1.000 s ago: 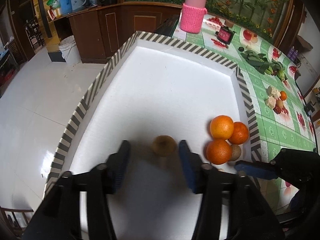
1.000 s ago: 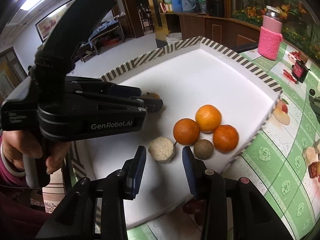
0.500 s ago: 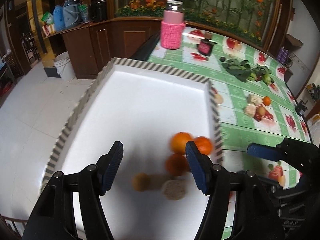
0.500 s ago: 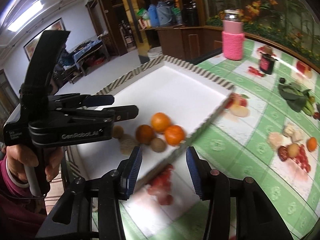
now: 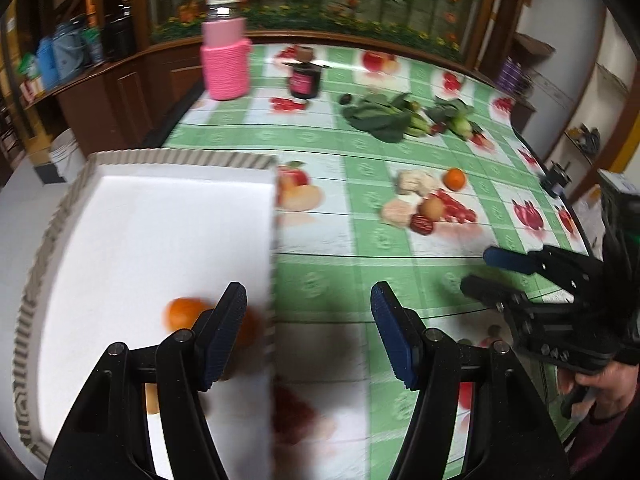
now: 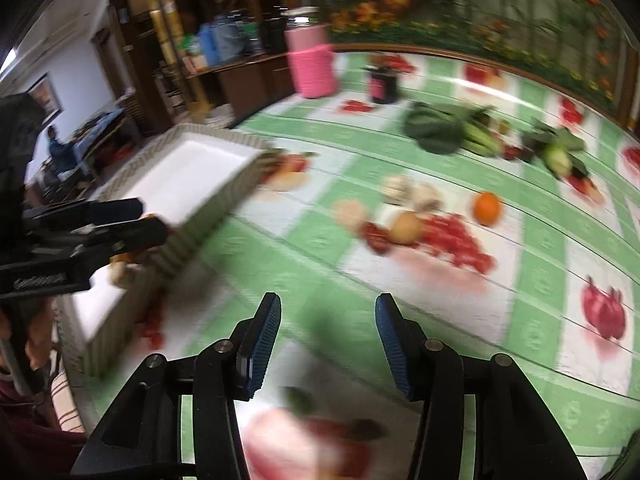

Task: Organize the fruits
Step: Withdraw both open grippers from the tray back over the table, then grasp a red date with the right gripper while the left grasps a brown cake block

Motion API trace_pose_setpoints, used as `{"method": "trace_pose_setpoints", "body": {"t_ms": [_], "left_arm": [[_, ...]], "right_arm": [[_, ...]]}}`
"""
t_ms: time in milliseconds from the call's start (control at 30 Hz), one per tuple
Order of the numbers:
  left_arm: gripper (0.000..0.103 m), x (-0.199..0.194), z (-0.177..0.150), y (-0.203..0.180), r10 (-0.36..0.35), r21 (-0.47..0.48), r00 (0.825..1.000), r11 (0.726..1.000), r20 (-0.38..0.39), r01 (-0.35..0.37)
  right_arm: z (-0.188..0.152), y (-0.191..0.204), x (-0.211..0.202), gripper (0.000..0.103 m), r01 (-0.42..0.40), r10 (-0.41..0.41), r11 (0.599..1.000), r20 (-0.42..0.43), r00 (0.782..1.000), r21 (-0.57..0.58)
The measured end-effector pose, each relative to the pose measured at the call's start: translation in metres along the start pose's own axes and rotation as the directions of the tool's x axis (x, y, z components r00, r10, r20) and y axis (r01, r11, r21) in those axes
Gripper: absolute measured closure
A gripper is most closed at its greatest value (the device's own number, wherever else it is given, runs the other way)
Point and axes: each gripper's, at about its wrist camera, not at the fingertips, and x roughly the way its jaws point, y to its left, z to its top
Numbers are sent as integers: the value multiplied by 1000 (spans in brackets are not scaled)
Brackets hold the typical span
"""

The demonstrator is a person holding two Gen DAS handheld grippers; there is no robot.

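Note:
A white foam tray [image 5: 160,220] with a striped rim holds a blurred orange [image 5: 182,316] and other fruit half hidden behind my left fingers [image 5: 224,336]. My left gripper [image 5: 310,336] is open and empty, straddling the tray's right edge. My right gripper [image 6: 324,344] hangs over the green tablecloth with its jaws opening and nothing between them. Ahead of it lie a loose orange [image 6: 487,208], a brown round fruit [image 6: 406,227], a dark red fruit [image 6: 376,236] and pale pieces [image 6: 400,192]. The same cluster [image 5: 424,204] shows in the left wrist view. The tray [image 6: 188,168] is at the left there.
A pink knitted jar [image 5: 226,64] and a small dark jar [image 5: 306,80] stand at the table's far side. Leafy greens [image 5: 384,116] lie beyond the loose fruit. The tablecloth [image 5: 328,272] carries printed fruit pictures. Each gripper shows in the other's view: the right gripper [image 5: 500,272] and the left gripper [image 6: 100,220].
Both grippers have swung right, away from the fruit in the tray and out over the tablecloth. The right jaws stand wider than before. The loose fruit cluster has come closer.

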Motion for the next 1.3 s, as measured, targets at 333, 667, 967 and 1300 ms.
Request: {"method": "trace_pose_setpoints", "body": {"t_ms": [333, 667, 967, 1300], "left_arm": [[39, 33, 20, -32, -38, 51, 997, 998, -70, 42], [39, 56, 41, -33, -24, 79, 995, 996, -100, 32], [40, 92, 56, -63, -66, 152, 988, 985, -142, 88], [75, 114, 57, -75, -75, 196, 983, 975, -166, 108]], "right_arm": [[23, -20, 37, 54, 27, -28, 999, -29, 999, -31], [41, -21, 71, 83, 47, -53, 994, -56, 997, -103], [25, -53, 36, 83, 40, -40, 999, -3, 999, 26], [19, -58, 32, 83, 6, -6, 999, -1, 1000, 51]]}}
